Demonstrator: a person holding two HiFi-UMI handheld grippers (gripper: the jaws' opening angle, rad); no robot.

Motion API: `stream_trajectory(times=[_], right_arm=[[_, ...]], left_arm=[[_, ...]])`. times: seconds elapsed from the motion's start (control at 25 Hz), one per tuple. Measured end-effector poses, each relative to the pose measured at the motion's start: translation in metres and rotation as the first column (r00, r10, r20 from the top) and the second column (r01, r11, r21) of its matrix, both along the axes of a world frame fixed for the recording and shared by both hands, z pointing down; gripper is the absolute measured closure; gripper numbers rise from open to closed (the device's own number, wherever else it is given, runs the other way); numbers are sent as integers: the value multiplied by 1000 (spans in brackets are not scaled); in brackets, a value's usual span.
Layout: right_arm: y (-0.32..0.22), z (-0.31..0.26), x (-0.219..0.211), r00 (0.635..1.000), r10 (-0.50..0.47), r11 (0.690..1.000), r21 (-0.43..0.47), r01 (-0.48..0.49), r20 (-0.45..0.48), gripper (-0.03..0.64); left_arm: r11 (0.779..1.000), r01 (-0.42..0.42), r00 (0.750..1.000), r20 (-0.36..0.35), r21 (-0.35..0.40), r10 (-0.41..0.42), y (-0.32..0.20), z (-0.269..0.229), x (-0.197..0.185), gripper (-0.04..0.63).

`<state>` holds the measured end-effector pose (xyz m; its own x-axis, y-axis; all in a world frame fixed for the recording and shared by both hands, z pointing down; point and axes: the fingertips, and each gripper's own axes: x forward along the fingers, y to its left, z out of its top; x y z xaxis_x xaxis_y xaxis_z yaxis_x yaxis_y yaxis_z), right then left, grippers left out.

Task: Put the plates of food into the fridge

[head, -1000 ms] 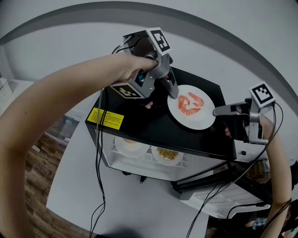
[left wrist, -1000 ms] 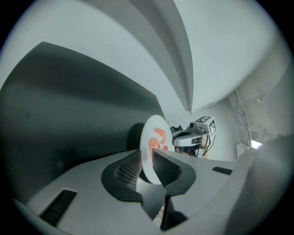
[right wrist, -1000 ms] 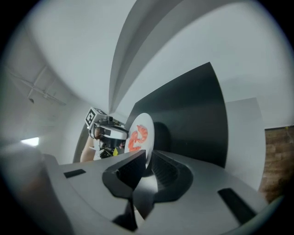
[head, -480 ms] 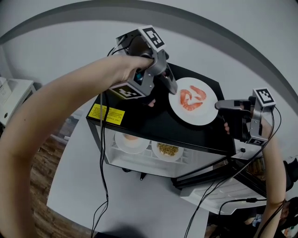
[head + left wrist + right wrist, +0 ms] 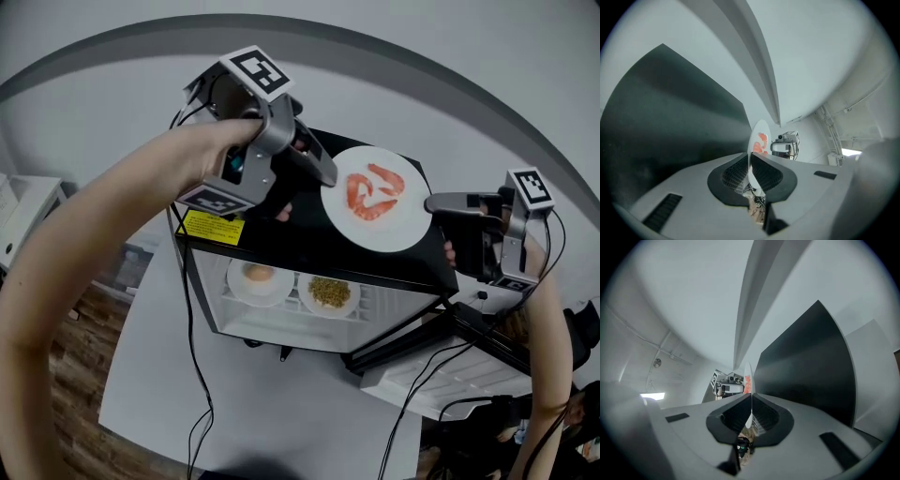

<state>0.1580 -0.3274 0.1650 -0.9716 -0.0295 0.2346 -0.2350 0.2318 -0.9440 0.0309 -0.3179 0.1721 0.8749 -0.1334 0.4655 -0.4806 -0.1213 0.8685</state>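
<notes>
1. My left gripper (image 5: 328, 178): the fingers have just been closing and now pinch one rim of the round white plate (image 5: 386, 232).
2. My right gripper (image 5: 431, 202): the fingers have also just been closing and now pinch the opposite rim of that plate.
3. The plate spans between my two sets of fingers, above the flat top of the small black fridge (image 5: 281, 239). I cannot tell whether it rests there or is lifted. It carries curled orange-red shrimp (image 5: 372, 192).
4. Below my left fingers, inside the open fridge:
   - a white plate of pale orange food (image 5: 258, 279);
   - just beside it, towards my right fingers, a white plate of brownish grains (image 5: 330, 292).
5. A yellow rectangular label (image 5: 211, 228) sits on the fridge top's edge, under my left gripper.
</notes>
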Motion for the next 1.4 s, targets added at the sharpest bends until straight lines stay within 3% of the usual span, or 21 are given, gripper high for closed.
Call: stream_trajectory(times=[0.24, 0.56, 0.84, 1.16, 1.4], right_arm=[[3, 5, 0, 1000, -14, 999, -34, 14, -12, 597], [6, 2, -2, 997, 18, 1000, -12, -19, -78, 597], [7, -2, -3, 986, 39, 997, 78, -27, -164, 597], [7, -5, -6, 993, 29, 999, 25, -27, -113, 597], [7, -10, -3, 993, 75, 997, -10, -76, -89, 598]], left_arm=[[998, 5, 1000, 19, -61, -4, 8, 2, -3, 568], [998, -53, 996, -73, -21, 51, 4, -1, -1, 571], [995, -57, 987, -143, 81, 69, 4, 3, -2, 572], [1000, -27, 973, -227, 13, 30, 7, 7, -2, 574], [999, 7, 965, -262, -36, -16, 10, 3, -1, 574]])
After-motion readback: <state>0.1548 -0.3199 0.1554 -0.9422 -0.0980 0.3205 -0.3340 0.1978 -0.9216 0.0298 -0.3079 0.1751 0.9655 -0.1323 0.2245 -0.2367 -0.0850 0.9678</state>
